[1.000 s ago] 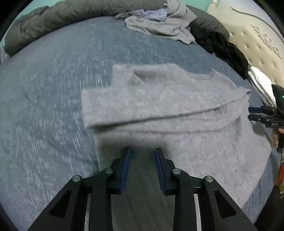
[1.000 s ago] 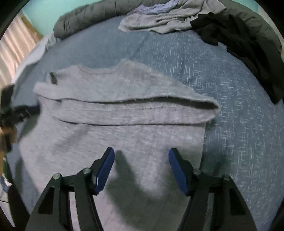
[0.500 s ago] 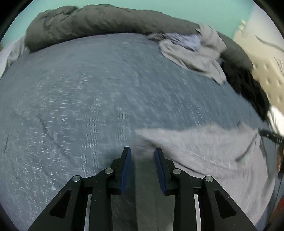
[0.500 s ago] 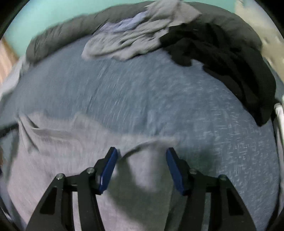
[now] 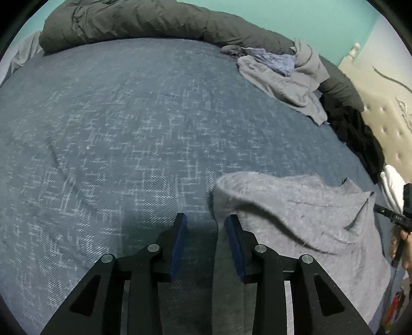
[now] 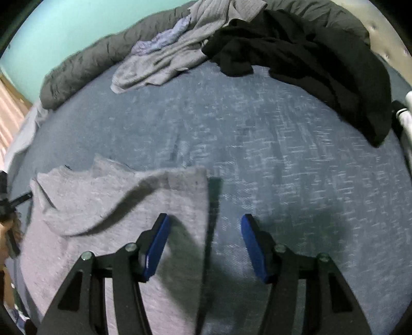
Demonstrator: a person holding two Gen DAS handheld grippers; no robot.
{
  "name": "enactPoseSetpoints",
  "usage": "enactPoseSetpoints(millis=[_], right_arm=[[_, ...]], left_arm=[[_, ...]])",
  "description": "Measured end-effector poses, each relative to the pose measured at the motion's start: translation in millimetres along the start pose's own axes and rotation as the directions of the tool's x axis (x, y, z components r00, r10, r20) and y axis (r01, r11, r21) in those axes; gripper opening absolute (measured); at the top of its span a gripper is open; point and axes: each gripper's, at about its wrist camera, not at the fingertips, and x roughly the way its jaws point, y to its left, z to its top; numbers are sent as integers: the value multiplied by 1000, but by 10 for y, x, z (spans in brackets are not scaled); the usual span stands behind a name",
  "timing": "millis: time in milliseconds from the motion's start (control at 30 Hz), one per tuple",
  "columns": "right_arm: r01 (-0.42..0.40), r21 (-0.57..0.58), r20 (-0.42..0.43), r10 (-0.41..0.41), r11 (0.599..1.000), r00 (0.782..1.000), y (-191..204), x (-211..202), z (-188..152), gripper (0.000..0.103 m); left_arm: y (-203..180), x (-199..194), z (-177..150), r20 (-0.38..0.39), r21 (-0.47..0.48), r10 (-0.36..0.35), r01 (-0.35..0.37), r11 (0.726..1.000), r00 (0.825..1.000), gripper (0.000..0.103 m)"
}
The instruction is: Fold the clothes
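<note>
A grey sweater [image 5: 296,221] lies spread on the blue bedspread [image 5: 128,134], with a sleeve folded across its chest. My left gripper [image 5: 206,225] hovers at the sweater's left side edge. Its jaws are opening, and the cloth edge runs between them beside the right pad [image 5: 233,232] without being pinched. In the right wrist view the sweater [image 6: 108,203] fills the lower left. My right gripper [image 6: 206,229] stands open astride its right side edge, with cloth under the left pad [image 6: 158,239] and bare bedspread under the other.
A heap of grey and pale blue clothes [image 5: 283,74] and a black garment [image 6: 309,64] lie at the far side. A rolled dark grey duvet [image 5: 128,20] lines the far edge. A padded headboard [image 5: 386,121] is at the right.
Both grippers have shifted outward from over the sweater's middle to its opposite side edges, and both have rolled. The left jaws stand slightly wider than before.
</note>
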Motion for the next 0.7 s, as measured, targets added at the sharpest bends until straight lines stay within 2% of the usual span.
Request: enactPoseSetpoints(millis=[100,133,167,200,233,300,400,500,633,700], right_arm=[[-36,-5,14,36,999,999,54,52,52,58],[-43,-8,8,43,999,999,76,83,72,53],[-50,-10,2,50,999,999,99,114,92,45],[-57,-15,0,57,998,998,118,131,105,28],[-55,-26,7,55,998,998,150,127,113,19],[-45,-48,25,46,998,999,206,122,130,12],[-30,-57,57,33,998,998,223,65,159,5],[-28,-30,112,31,999,993,155,-103,218,4],[-33,-16,143,35,999,989,152,-242,300,4],[-24,-17,120,25,1000,992,170,-186,331,4]], left_arm=[[19,43,34,-5,-11,-35,34,999,999,31],[37,57,42,-7,-22,-52,52,998,999,16],[50,52,39,-7,-28,-61,61,998,998,5],[45,40,30,-7,-24,-65,64,998,998,2],[30,31,21,-7,-17,-67,67,998,998,0],[-12,-9,16,1,1,-66,66,998,998,0],[31,-189,55,55,-14,-54,55,998,997,0],[116,-344,119,90,-28,-35,38,999,995,0],[149,-385,154,89,-35,-74,77,996,993,0],[149,-358,144,76,-50,-87,91,995,993,0]])
